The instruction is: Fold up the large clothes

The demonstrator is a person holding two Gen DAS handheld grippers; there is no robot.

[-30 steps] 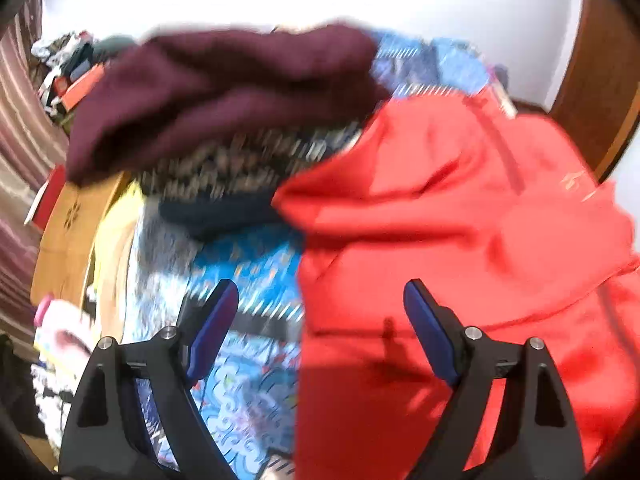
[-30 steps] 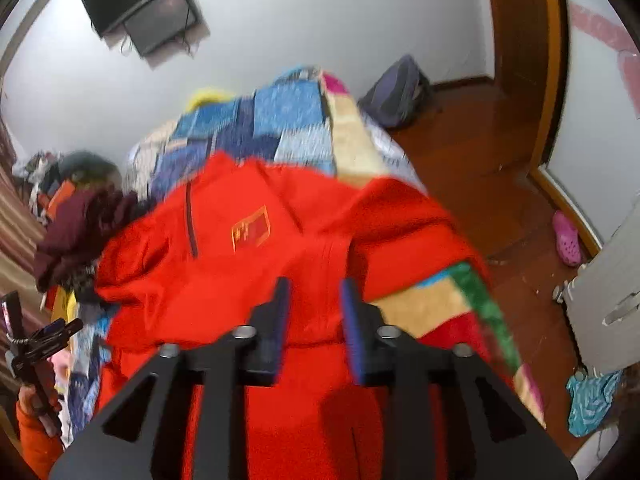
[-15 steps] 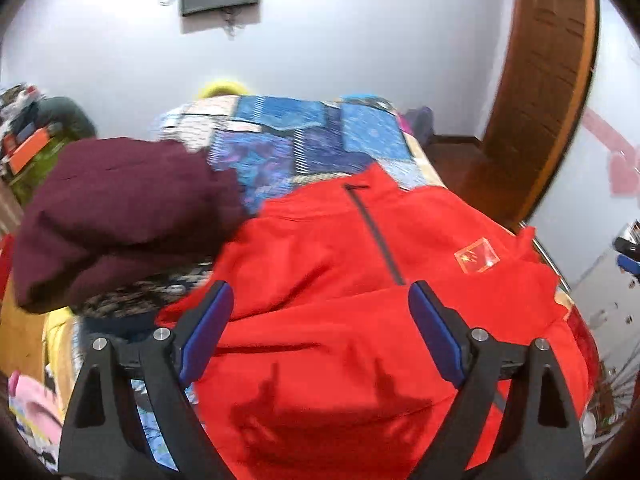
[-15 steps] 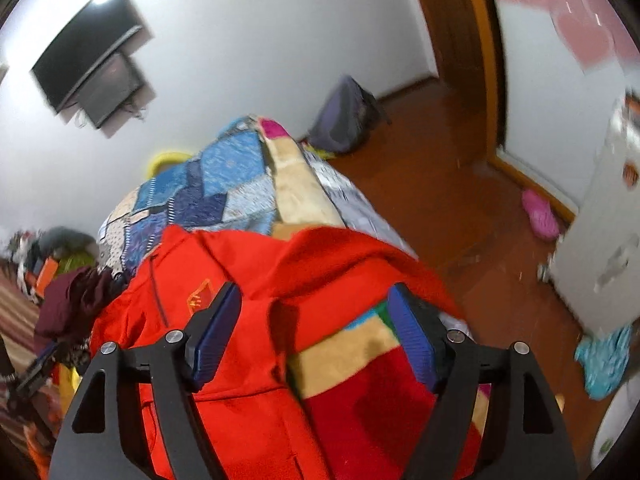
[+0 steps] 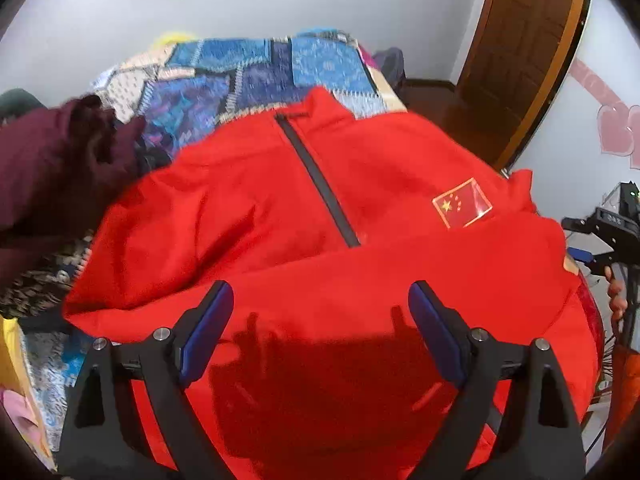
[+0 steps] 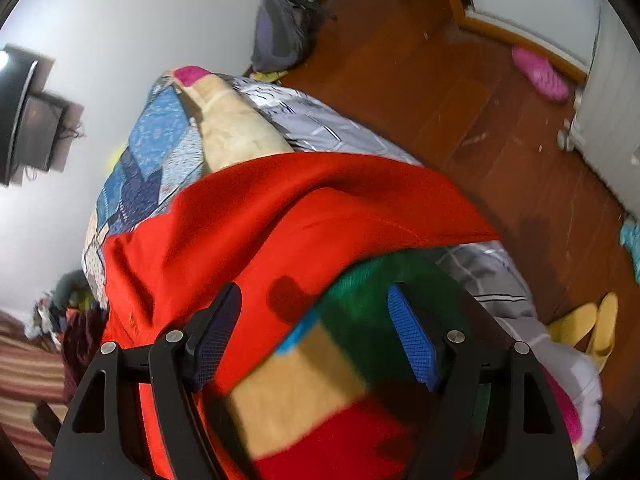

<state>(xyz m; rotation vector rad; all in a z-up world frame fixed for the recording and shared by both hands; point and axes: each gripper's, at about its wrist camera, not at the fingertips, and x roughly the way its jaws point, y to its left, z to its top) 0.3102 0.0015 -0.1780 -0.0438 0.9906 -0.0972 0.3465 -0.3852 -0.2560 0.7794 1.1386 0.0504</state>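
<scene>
A large red jacket [image 5: 280, 200] lies spread front-up on a patchwork quilt [image 5: 240, 72], with a dark zip [image 5: 320, 184] and a flag patch [image 5: 462, 202] on the chest. My left gripper [image 5: 320, 300] hangs open just above the jacket's lower half, nothing between its blue pads. In the right wrist view, the jacket's [image 6: 280, 220] edge drapes toward the side of the bed. My right gripper [image 6: 314, 300] is open above that edge and the quilt's [image 6: 160, 140] green and tan patches, holding nothing. The right gripper's black body [image 5: 600, 236] and a hand show at the left wrist view's right edge.
A maroon garment [image 5: 52, 160] is heaped on other clothes left of the jacket. A wooden door [image 5: 520, 40] stands beyond the bed. On the wooden floor are a grey backpack [image 6: 284, 28], a pink slipper [image 6: 540, 74] and yellow slippers [image 6: 588, 328].
My left gripper swung from the maroon pile to over the jacket's middle. My right gripper's jaws spread from nearly together to wide, and it rolled and sank toward the bed's side edge.
</scene>
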